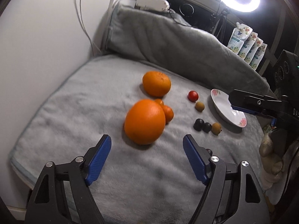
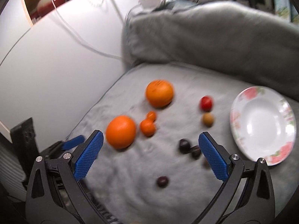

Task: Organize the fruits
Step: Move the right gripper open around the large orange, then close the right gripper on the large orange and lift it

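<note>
**Plate Bare, Fruit All Over the Blanket as Sorting Gets Under Way**

A floral-rimmed plate (image 2: 241, 100) sits empty at the right edge of a grey blanket (image 1: 61, 115), and every fruit in view lies loose on the fabric, so the sorting appears barely begun. The left tongs (image 1: 147, 145) hang spread wide just short of the near orange (image 1: 144, 121), nothing between their blue pads (image 1: 98, 160). The right tongs (image 2: 151, 153) are spread wide too and carry nothing, poised over the dark plums (image 2: 184, 145), with a lone plum (image 2: 162, 181) nearer the camera. A second orange (image 1: 156, 83) rests farther back; two small tangerines (image 2: 148, 127) huddle touching each other just right of the near orange. A red cherry tomato (image 1: 192, 96) and two brownish-green round fruits (image 1: 199, 106), too small to identify, lie near the plate's left rim. Whether the fruit is bound for the plate is a guess; all of it awaits moving.
</note>
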Demonstrator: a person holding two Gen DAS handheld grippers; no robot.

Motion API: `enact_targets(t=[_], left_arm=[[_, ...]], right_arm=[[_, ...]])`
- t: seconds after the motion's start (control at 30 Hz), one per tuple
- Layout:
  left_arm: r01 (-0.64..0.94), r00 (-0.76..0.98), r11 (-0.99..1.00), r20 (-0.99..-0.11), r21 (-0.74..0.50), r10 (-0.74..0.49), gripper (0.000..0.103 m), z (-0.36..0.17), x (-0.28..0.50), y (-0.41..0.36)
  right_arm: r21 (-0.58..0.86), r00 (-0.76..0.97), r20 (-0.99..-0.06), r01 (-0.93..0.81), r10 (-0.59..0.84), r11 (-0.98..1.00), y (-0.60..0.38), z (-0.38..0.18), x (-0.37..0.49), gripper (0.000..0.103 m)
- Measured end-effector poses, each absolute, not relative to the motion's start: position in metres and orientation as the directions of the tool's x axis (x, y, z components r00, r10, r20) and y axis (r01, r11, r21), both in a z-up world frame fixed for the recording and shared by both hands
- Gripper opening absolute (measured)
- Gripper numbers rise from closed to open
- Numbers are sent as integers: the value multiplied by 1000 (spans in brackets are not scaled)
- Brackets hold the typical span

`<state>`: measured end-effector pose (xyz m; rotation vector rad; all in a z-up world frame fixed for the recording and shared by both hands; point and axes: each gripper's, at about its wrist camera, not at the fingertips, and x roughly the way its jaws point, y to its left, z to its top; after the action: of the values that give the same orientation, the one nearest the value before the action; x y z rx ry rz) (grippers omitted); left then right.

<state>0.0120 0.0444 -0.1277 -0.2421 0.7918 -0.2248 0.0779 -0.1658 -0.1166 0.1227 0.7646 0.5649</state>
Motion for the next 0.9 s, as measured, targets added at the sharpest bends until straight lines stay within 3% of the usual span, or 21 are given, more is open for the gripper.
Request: enact_targets(t=[0.27,0.33,0.9], left_arm=[[145,638,906,-662,-399,-394,76,-143,26,55],[151,629,896,-659,-417,-413,72,-145,30,57],[167,571,842,-646,-513,-507,66,-162,56,67]], right_arm=[[474,397,-658,-442,640,762,-135,-141,94,103],[498,366,-666,-430,650,753,-128,-145,98,102],[591,247,-697,-334,673,734,-93,-175,126,81]])
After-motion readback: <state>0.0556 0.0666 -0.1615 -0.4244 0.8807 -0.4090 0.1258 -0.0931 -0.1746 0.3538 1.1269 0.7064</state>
